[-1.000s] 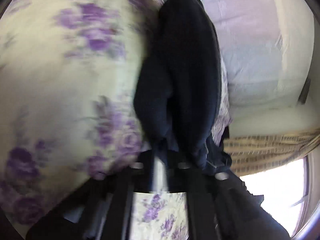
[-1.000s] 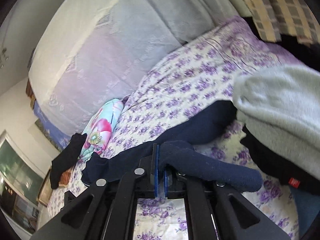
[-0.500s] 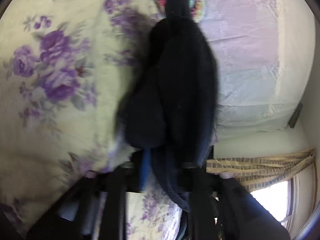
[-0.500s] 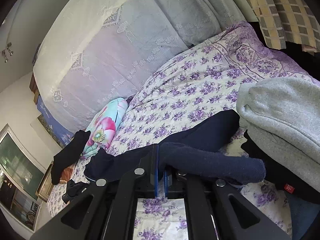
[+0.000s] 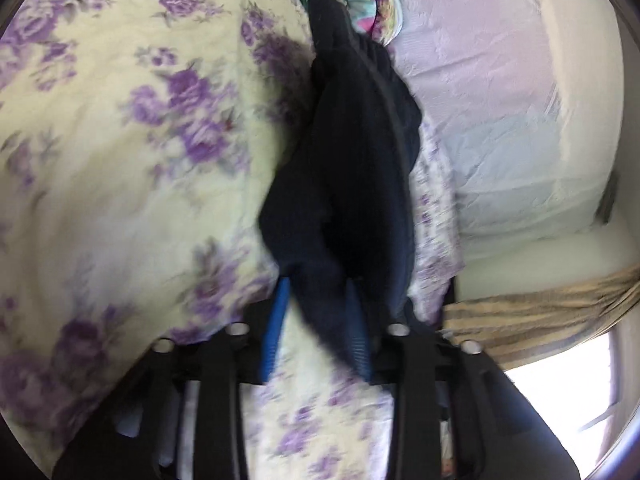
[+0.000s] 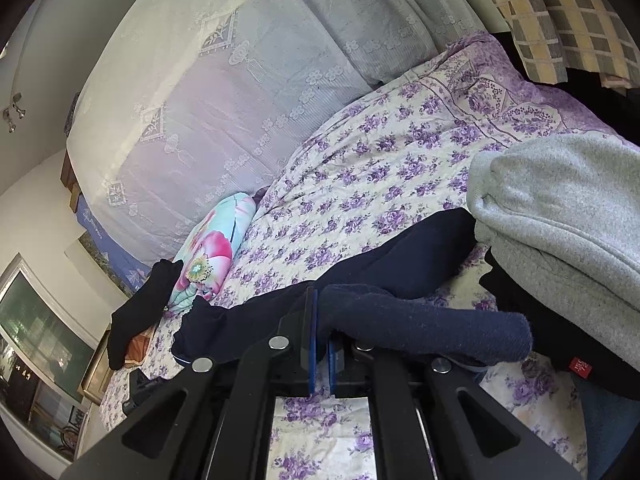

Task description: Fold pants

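Observation:
Dark navy pants lie stretched across the purple-flowered bedspread. My right gripper is shut on a fold of one leg, and the leg's end drapes over its right finger. In the blurred left wrist view, the other end of the pants hangs bunched in front of my left gripper. Its jaws are closing with a strip of the fabric between the blue pads. Bedspread still shows between the left pad and the cloth.
A grey sweatshirt lies on a black garment at the right. A flowered pillow and a black sock-like piece sit at the bed's left edge. Lace-covered bedding rises behind, with a checked curtain beyond.
The left jaws, shut on the pants a second ago, sprang apart and are now narrower again, and the gripper has drawn back a little. The right gripper keeps its grip.

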Available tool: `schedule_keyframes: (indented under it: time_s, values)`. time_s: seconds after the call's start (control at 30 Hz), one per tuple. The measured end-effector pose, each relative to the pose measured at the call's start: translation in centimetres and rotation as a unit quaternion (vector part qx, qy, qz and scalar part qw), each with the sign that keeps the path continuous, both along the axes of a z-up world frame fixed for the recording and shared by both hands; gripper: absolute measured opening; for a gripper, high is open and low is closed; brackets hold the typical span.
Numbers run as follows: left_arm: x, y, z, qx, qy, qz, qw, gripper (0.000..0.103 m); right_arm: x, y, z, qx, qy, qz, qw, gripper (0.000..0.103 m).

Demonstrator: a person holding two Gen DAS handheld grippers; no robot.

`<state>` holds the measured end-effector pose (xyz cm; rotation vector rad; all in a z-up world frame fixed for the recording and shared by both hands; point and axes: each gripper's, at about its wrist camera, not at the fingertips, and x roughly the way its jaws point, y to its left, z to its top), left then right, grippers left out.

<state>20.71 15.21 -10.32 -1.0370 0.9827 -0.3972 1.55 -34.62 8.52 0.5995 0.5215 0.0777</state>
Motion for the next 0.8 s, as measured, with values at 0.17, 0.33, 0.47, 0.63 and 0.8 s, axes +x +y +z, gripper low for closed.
schedule_keyframes:
  time_s: [0.17,0.33,0.47,0.63,0.8]
  values:
    - [2.6,-0.5,-0.7,0.023,0.015,0.019,0.9995,0.014,0.1,0.0,0.1,0.001,-0.003,0.002,1.0,0.004]
    - [4.8,-0.5,0.0,-0.047,0.015,0.032,0.9983,0.013,-0.2,-0.1,0.1,-0.003,0.003,-0.001,1.0,0.004]
    - [4.8,0.4,1.4,-0.066,-0.008,0.043,0.9969,0.05,-0.1,-0.5,0.0,-0.002,0.006,-0.005,1.0,0.004]
    - [6.9,0.8,2.3,-0.038,-0.011,0.045,0.9982,0.05,0.3,-0.3,-0.1,0.0,0.009,-0.001,1.0,0.004]
    - [5.6,1.1,2.9,-0.024,-0.035,0.032,0.9986,0.018,0.5,-0.2,-0.6,0.006,0.01,-0.003,1.0,0.004]
